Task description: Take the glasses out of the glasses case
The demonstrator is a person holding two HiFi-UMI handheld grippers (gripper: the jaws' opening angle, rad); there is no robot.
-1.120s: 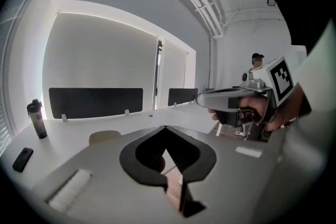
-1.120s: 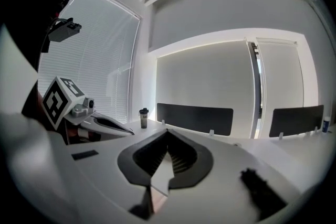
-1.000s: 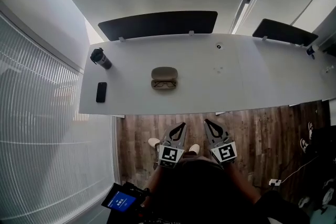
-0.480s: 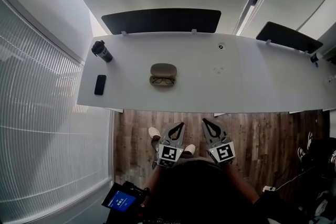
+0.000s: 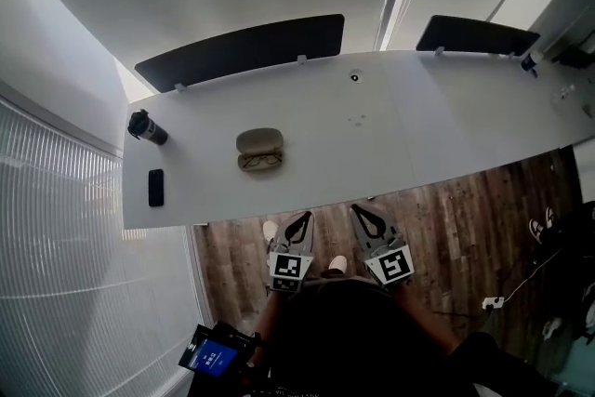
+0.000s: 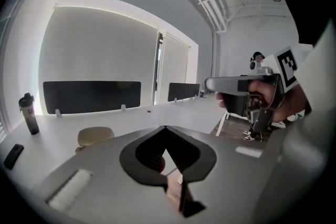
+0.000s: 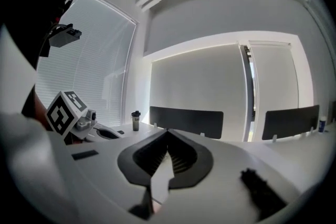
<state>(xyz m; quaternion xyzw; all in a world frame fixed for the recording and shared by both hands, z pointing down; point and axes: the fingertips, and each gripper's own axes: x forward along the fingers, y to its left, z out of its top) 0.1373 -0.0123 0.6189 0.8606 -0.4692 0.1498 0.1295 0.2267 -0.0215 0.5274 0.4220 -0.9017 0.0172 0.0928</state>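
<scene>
Bottle [image 5: 147, 126]: stood on the table [image 5: 418, 121], far left of and beyond both tongs.
Phone [image 5: 156, 187]: laid flat near the bottle, far left of the tongs.
Case [image 5: 259, 141]: seen open on the table, beyond the left tongs and a little left of them, well apart from both pairs. Its long axis is set crosswise to the tongs, roughly along the near table edge.
Glasses [image 5: 261, 161]: lodged in the nearer half of the case, along the same axis.
Left tongs [image 5: 301, 218]: tips pressed together, nothing gripped. Held over the floor short of the table edge. Judged the nearer pair.
Right tongs [image 5: 358, 211]: tips likewise together and empty. The case lies further left of them.
Coming move: a reach forward and slightly left is judged needed, with the tongs parted first.
</scene>
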